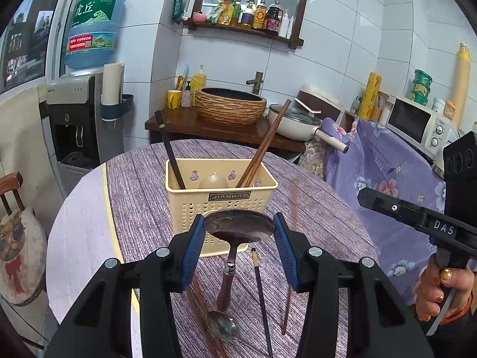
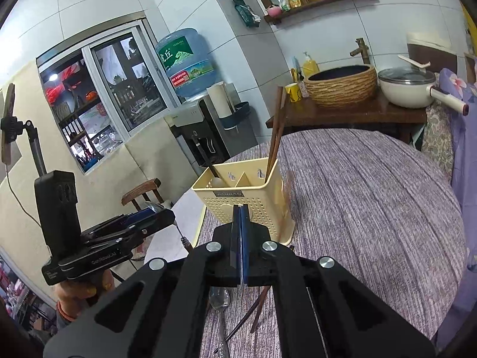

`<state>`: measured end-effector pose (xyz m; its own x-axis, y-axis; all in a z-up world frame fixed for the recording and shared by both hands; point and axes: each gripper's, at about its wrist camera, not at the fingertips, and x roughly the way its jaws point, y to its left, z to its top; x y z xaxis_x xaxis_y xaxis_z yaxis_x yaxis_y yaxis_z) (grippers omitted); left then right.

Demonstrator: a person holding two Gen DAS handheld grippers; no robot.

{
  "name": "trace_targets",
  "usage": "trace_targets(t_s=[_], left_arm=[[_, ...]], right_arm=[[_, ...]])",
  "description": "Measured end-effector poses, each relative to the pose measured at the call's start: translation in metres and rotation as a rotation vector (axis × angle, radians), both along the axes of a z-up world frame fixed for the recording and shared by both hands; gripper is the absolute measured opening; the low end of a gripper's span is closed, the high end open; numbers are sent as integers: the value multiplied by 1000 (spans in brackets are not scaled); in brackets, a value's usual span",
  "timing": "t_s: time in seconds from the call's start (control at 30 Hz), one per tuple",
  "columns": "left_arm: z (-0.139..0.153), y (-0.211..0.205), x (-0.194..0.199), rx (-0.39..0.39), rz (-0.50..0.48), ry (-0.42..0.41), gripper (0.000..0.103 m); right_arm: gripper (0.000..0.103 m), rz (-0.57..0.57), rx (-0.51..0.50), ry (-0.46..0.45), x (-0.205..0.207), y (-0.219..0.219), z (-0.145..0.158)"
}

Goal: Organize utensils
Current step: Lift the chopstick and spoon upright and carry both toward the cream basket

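Note:
A cream perforated utensil holder (image 1: 220, 205) stands on the round table; it also shows in the right wrist view (image 2: 247, 205). It holds a dark chopstick (image 1: 170, 149) on its left side and brown chopsticks (image 1: 265, 146) on its right. My left gripper (image 1: 238, 226) is shut on the bowl of a dark wood-handled spoon (image 1: 238, 225), held above the table just before the holder. My right gripper (image 2: 241, 238) is shut and empty, in front of the holder. A metal spoon (image 1: 222, 325), a black chopstick (image 1: 262, 298) and brown chopsticks (image 1: 286, 310) lie on the table below.
The table has a purple striped cloth (image 2: 372, 208). Behind it a dark wooden counter (image 1: 208, 128) carries a woven basin and a white pot (image 1: 295, 122). A water dispenser (image 1: 80, 125) stands far left, and a microwave (image 1: 417, 122) on the right. A wooden chair (image 2: 143, 194) is beside the table.

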<state>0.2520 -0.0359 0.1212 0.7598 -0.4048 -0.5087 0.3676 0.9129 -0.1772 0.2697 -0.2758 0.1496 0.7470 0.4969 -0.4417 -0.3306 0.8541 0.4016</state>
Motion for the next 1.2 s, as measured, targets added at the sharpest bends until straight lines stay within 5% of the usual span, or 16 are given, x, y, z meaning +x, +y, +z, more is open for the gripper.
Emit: trace_targets(t_s=[0.23, 0.3, 0.33, 0.5, 0.67, 1.2], left_arm=[[-5, 2, 1, -4, 11, 10, 46], [-5, 2, 0, -7, 7, 11, 46], [-5, 2, 0, -8, 6, 11, 46], [-4, 1, -1, -16, 8, 7, 46], [-5, 0, 1, -15, 5, 7, 46], [-8, 2, 6, -23, 7, 13, 46]], right_arm=[[7, -105, -125, 82, 28, 2, -30], [48, -141, -158, 143, 44, 2, -53], [51, -176, -183, 165, 51, 2, -65], [42, -261, -237, 326, 92, 1, -124], [34, -299, -275, 401, 122, 8, -150], [12, -393, -414, 384, 160, 29, -166]])
